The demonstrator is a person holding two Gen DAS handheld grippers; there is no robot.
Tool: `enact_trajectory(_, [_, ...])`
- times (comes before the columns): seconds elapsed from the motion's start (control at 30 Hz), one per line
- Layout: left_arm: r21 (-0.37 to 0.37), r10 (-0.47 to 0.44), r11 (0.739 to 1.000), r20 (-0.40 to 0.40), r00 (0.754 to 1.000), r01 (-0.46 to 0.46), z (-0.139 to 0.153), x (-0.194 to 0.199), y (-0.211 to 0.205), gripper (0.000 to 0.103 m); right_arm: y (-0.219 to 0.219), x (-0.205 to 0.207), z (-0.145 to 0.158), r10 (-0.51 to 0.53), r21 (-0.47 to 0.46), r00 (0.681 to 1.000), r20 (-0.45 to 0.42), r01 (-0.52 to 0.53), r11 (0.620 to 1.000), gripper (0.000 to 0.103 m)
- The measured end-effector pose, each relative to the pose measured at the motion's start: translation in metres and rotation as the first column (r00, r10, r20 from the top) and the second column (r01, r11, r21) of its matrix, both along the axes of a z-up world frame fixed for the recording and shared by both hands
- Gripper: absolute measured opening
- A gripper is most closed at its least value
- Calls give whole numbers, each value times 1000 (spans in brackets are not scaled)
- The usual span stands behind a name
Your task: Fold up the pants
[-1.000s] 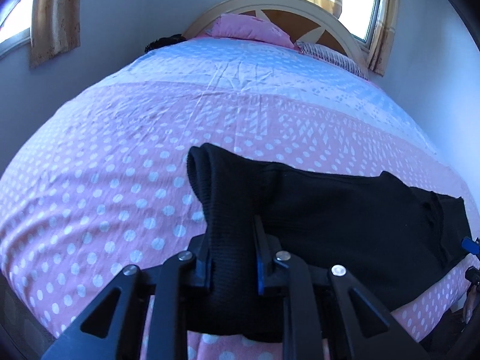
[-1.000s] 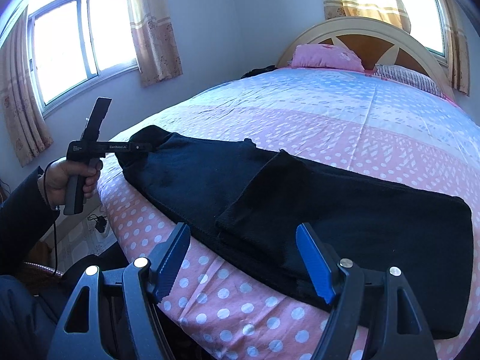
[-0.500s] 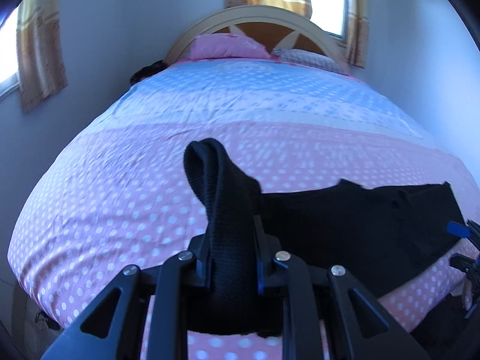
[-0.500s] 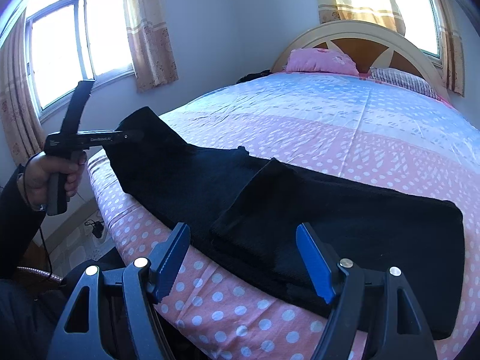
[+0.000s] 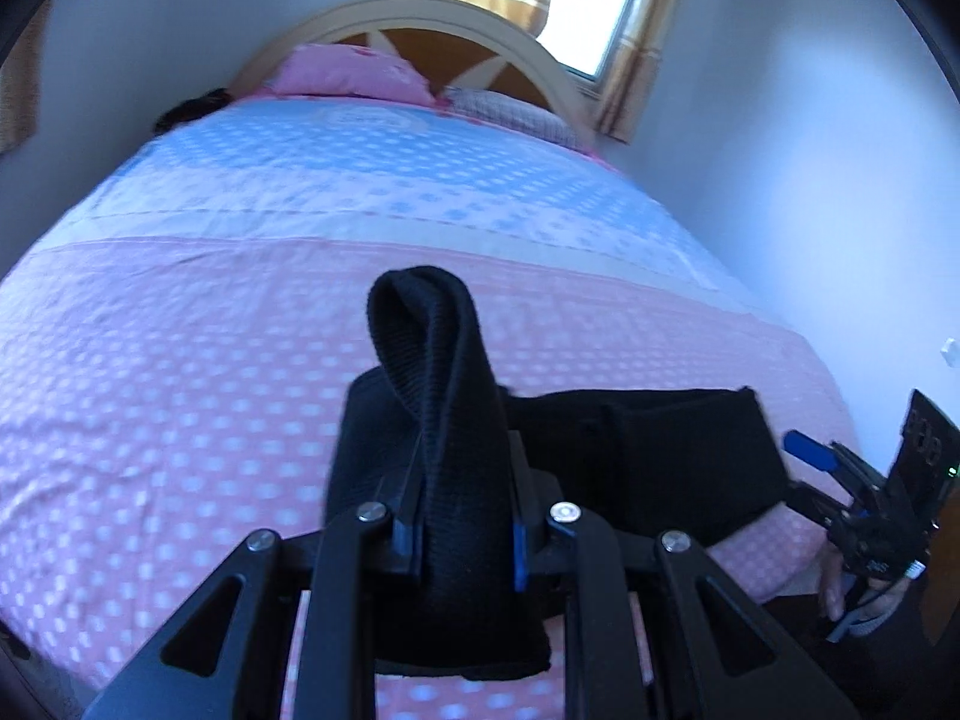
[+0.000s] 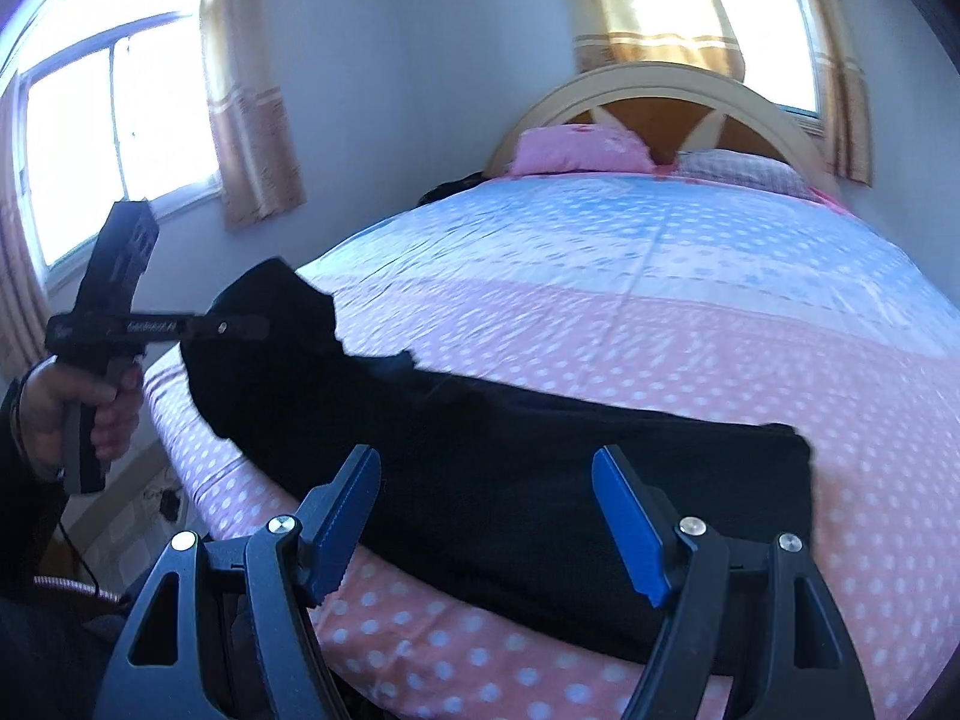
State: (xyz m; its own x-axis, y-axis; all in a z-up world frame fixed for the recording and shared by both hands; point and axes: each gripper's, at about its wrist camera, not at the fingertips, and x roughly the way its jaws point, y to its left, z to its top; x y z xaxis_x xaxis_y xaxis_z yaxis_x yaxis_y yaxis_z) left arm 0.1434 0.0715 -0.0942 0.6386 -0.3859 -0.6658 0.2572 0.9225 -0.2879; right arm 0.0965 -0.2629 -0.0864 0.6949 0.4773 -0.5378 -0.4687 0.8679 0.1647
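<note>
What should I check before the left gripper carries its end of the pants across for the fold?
1. Left gripper shut on pants: ok.
2. Held end lifted off the bedspread: ok.
3. Right gripper open, holding nothing: ok.
4. Rest of pants lying flat: cannot tell, black cloth hides creases.
5. Near edge of pants close to bed edge: not ok, could slip.
</note>
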Motion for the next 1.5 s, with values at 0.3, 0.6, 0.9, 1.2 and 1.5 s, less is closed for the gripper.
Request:
enact_trajectory(0.3, [-78, -120, 990, 10, 993, 120, 25, 2, -62, 20, -67, 11, 5, -197, 85, 979, -50, 201, 976, 74])
enact_trajectory(0.6, [-83, -223, 971, 1, 975, 223, 38, 12, -124, 20, -119, 19, -6, -356, 137, 927, -118, 371, 919, 74])
enact_trajectory(0.9, [-67, -296, 954, -47, 954, 293, 30, 20, -181, 20, -149, 21, -6, -444, 184, 884, -147, 465, 866, 74])
enact_trajectory(1.2, [18, -326, 944, -113, 939, 330, -16, 28, -252, 20, -160, 23, -10, -473, 206, 867, -158, 497, 843, 75])
enact_trajectory(1.5, [5, -388, 921, -75, 918, 390, -19, 10, -270, 38, -183, 30, -27, -421, 325, 868, -265, 491, 808, 75])
